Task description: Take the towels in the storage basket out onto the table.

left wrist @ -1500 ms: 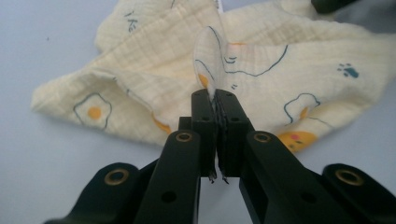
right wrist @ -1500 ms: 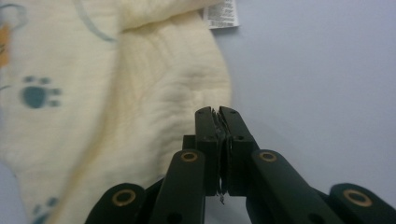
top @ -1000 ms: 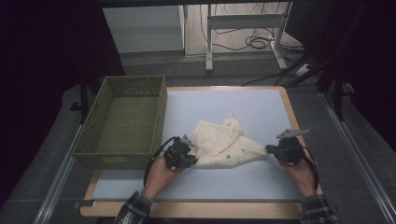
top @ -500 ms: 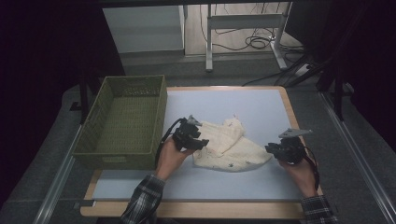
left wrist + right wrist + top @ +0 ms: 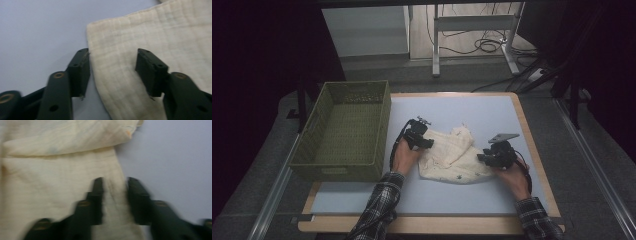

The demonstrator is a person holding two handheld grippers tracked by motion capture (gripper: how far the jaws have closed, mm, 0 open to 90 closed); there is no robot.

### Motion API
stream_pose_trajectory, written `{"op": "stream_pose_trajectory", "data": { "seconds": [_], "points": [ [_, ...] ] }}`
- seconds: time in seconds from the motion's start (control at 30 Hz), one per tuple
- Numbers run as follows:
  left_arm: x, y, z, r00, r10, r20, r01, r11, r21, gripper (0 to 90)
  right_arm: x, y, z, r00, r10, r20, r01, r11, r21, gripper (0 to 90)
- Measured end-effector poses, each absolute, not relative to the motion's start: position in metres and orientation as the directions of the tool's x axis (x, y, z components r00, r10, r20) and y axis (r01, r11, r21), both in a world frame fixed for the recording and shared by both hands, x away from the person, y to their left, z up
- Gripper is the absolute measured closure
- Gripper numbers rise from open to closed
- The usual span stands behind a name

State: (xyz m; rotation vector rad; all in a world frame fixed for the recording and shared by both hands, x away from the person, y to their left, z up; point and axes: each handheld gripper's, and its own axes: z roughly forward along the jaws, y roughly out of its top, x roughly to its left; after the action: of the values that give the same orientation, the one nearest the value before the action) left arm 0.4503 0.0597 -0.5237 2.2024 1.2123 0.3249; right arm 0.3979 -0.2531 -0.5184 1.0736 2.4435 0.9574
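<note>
Cloth lay half folded on the mat, right of the green basket, in the high view. The left gripper sat at the cloth's far-left corner and the right gripper at its right edge, so my guess was the folding was only partway done, and the basket was empty.

Left gripper view: its jaws had just been opening and stood apart, one on the bare mat, the other over the cloth, the hem between them, nothing pinched.

Right gripper view, kinda blurry: jaws had just been opening too, a narrow gap with a ridge of cloth in it, and they looked let go rather than clamped.
</note>
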Motion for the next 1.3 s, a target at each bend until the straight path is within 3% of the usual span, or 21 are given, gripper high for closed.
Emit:
{"op": "stream_pose_trajectory", "data": {
  "seconds": [0.03, 0.07, 0.1, 0.13, 0.17, 0.43, 0.53, 0.6, 0.7, 0.8, 0.9, 0.93, 1.17, 1.3],
  "points": [
    [0.448, 0.061, -0.523, 0.563, 0.823, -0.083, 0.681, -0.405, 0.61, 65.9, 0.393, -0.253, -0.519, -0.681, 0.732, 0.034, 0.551, 0.481, 0.682, 86.5],
    [0.448, 0.061, -0.523, 0.563, 0.823, -0.083, 0.681, -0.405, 0.61, 71.3, 0.393, -0.253, -0.519, -0.681, 0.732, 0.034, 0.551, 0.481, 0.682, 86.5],
    [0.448, 0.061, -0.523, 0.564, 0.821, -0.092, 0.686, -0.403, 0.606, 71.3, 0.392, -0.253, -0.519, -0.678, 0.735, 0.031, 0.552, 0.481, 0.681, 87.5],
    [0.448, 0.061, -0.522, 0.575, 0.812, -0.097, 0.683, -0.411, 0.604, 85.1, 0.39, -0.253, -0.518, -0.674, 0.738, 0.03, 0.556, 0.481, 0.677, 88.0],
    [0.448, 0.061, -0.521, 0.58, 0.81, -0.081, 0.676, -0.423, 0.603, 88.5, 0.387, -0.254, -0.516, -0.671, 0.742, 0.013, 0.558, 0.493, 0.667, 88.2],
    [0.462, 0.07, -0.513, 0.509, 0.861, 0.0, 0.655, -0.387, 0.649, 87.5, 0.356, -0.287, -0.504, -0.647, 0.762, -0.015, 0.559, 0.488, 0.671, 87.8],
    [0.467, 0.071, -0.513, 0.495, 0.869, 0.022, 0.659, -0.392, 0.642, 85.3, 0.333, -0.299, -0.509, -0.649, 0.761, 0.023, 0.587, 0.481, 0.651, 86.8],
    [0.467, 0.07, -0.513, 0.488, 0.872, 0.023, 0.662, -0.387, 0.641, 71.6, 0.324, -0.303, -0.511, -0.654, 0.757, 0.023, 0.584, 0.484, 0.652, 79.8],
    [0.46, 0.066, -0.507, 0.508, 0.861, 0.017, 0.647, -0.394, 0.653, 59.9, 0.32, -0.307, -0.507, -0.638, 0.77, -0.013, 0.566, 0.48, 0.67, 70.7],
    [0.45, 0.063, -0.497, 0.563, 0.826, -0.003, 0.623, -0.422, 0.659, 51.6, 0.326, -0.309, -0.5, -0.625, 0.781, -0.01, 0.56, 0.456, 0.691, 68.8],
    [0.442, 0.058, -0.493, 0.619, 0.785, -0.024, 0.604, -0.457, 0.652, 49.2, 0.329, -0.307, -0.496, -0.628, 0.778, -0.009, 0.552, 0.454, 0.7, 66.8],
    [0.437, 0.052, -0.493, 0.644, 0.765, -0.011, 0.598, -0.494, 0.631, 43.3, 0.33, -0.303, -0.495, -0.639, 0.77, -0.007, 0.54, 0.454, 0.708, 66.4],
    [0.429, 0.037, -0.499, 0.715, 0.696, -0.067, 0.593, -0.552, 0.586, 38.7, 0.328, -0.292, -0.499, -0.667, 0.745, -0.016, 0.521, 0.481, 0.705, 63.8],
    [0.404, 0.041, -0.497, 0.746, 0.656, -0.112, 0.589, -0.573, 0.569, 36.8, 0.325, -0.298, -0.499, -0.662, 0.749, -0.015, 0.522, 0.475, 0.709, 63.0]
  ]
}}
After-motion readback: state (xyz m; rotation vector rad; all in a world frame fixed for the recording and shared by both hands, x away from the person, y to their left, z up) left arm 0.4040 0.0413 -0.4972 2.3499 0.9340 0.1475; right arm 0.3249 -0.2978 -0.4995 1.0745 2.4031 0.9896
